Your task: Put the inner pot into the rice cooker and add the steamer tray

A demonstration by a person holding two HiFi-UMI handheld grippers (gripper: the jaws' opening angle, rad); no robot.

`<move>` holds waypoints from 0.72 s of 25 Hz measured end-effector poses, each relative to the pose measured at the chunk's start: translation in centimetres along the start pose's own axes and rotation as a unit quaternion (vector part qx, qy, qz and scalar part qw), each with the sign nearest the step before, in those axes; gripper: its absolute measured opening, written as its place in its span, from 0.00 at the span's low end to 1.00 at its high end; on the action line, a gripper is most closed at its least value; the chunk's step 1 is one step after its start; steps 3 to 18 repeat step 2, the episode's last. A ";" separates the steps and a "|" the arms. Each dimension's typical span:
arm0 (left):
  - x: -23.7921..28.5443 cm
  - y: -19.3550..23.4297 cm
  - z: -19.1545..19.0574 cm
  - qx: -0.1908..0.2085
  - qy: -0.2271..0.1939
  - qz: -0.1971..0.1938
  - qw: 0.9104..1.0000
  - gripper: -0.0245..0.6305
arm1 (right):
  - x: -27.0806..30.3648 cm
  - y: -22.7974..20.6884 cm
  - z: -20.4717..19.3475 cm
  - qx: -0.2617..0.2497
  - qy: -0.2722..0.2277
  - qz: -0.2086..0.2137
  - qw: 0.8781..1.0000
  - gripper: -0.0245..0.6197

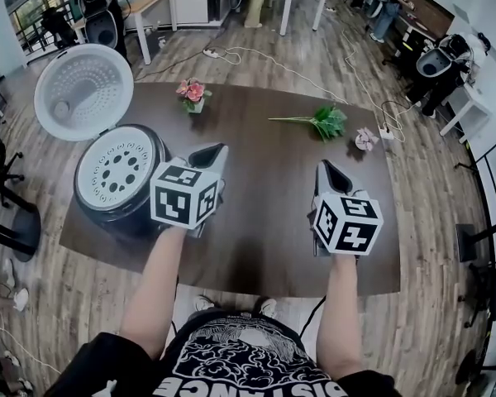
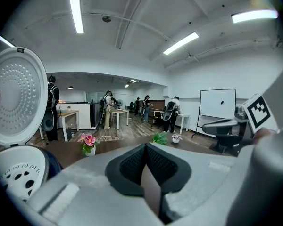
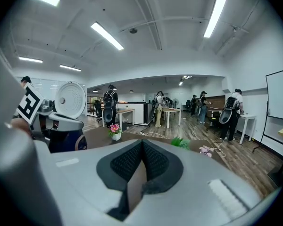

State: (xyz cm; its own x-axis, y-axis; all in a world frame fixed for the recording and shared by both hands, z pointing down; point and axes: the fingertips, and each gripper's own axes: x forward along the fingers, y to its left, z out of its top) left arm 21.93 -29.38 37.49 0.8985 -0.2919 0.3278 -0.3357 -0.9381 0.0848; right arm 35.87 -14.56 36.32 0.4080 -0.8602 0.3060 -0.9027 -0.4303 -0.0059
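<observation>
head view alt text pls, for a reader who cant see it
A person holds the grey left tool and right tool, both shut and empty, above a dark brown table. At left, a dark round rice cooker stands lid open, with a white perforated steamer tray seated in it.

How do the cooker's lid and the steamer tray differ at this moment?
The lid stands open, tipped back off the cooker; the tray lies flat in the cooker's mouth. The lid's inner face is covered in many fine dots; the tray has fewer, larger holes. The lid looks somewhat wider than the tray. Both are round and white.
</observation>
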 end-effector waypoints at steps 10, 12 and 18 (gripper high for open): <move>0.1 -0.2 -0.1 0.000 0.001 -0.003 1.000 0.04 | 0.0 0.0 0.0 0.000 0.000 0.001 1.000 0.04; 0.1 -0.2 -0.1 0.000 0.001 -0.003 1.000 0.04 | 0.0 0.0 0.0 0.000 0.000 0.001 1.000 0.04; 0.1 -0.2 -0.1 0.000 0.001 -0.003 1.000 0.04 | 0.0 0.0 0.0 0.000 0.000 0.001 1.000 0.04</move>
